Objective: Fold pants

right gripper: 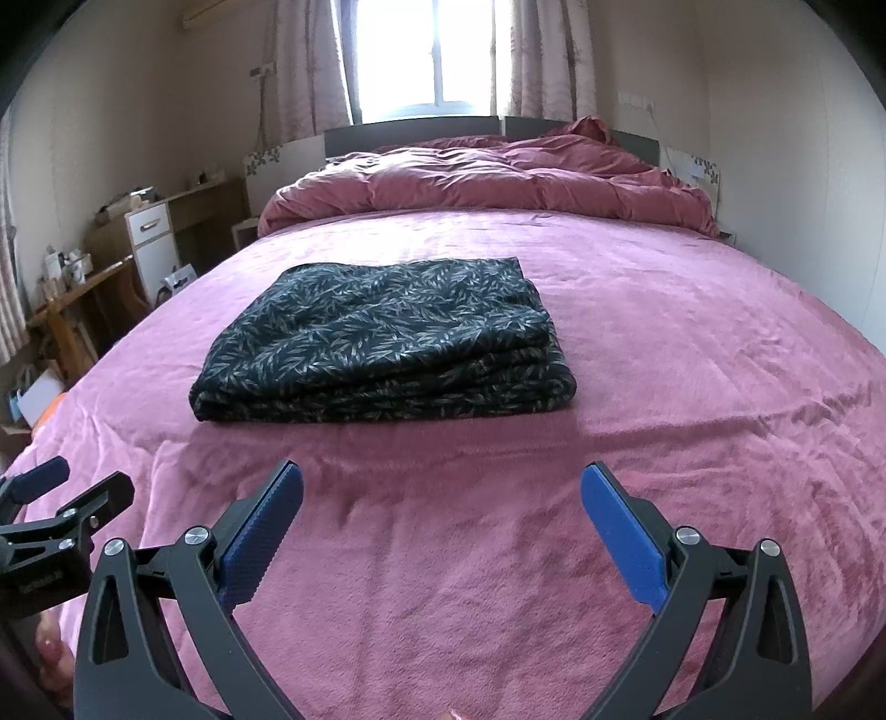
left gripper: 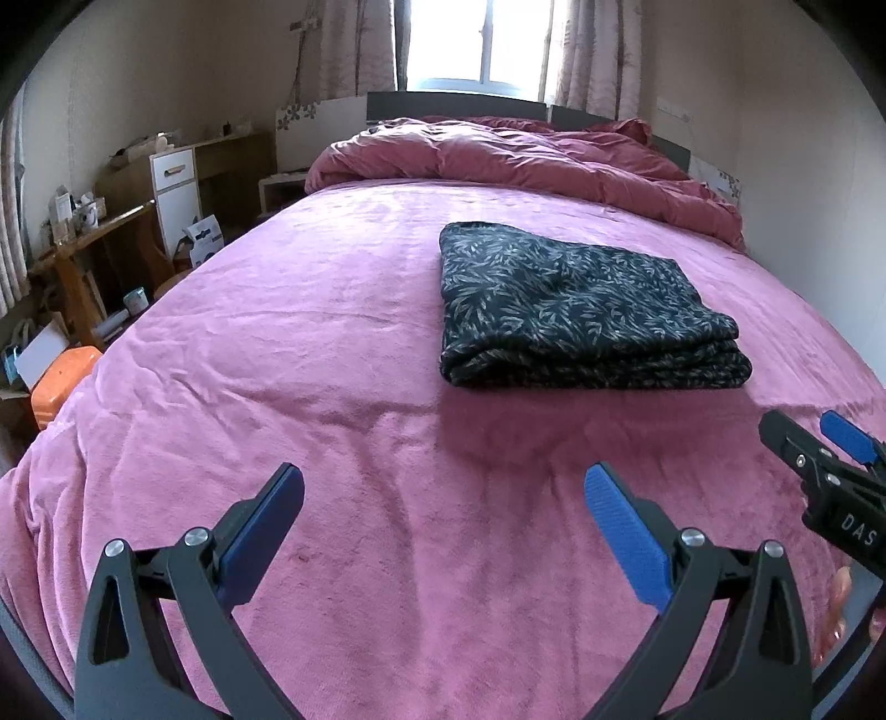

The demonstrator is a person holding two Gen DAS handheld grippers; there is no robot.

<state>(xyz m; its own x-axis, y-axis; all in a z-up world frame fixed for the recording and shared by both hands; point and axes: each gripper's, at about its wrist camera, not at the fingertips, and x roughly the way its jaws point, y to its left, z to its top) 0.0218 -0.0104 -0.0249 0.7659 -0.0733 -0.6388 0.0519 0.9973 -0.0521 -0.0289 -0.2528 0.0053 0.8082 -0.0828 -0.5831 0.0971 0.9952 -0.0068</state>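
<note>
The folded pants [right gripper: 382,343] are laid flat on the bed [right gripper: 692,387], ahead of both sets of jaws and well apart from them: a bit left of the right gripper [right gripper: 442,529], right of the left gripper [left gripper: 443,531]. A bunched-up duvet [right gripper: 487,185] is piled behind them, with a desk [left gripper: 105,243] off to the left.

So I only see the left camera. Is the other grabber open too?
Observer: Yes. The right gripper is open wide with nothing in it, above the blanket.
Operator: Are the pants all folded up?
Observer: Yes. From the right camera the pants show several stacked layers at their near right edge.
Operator: Is anything on the wall up high?
Observer: A white box sits near the ceiling, left of the window. Your view cuts it off.
</note>
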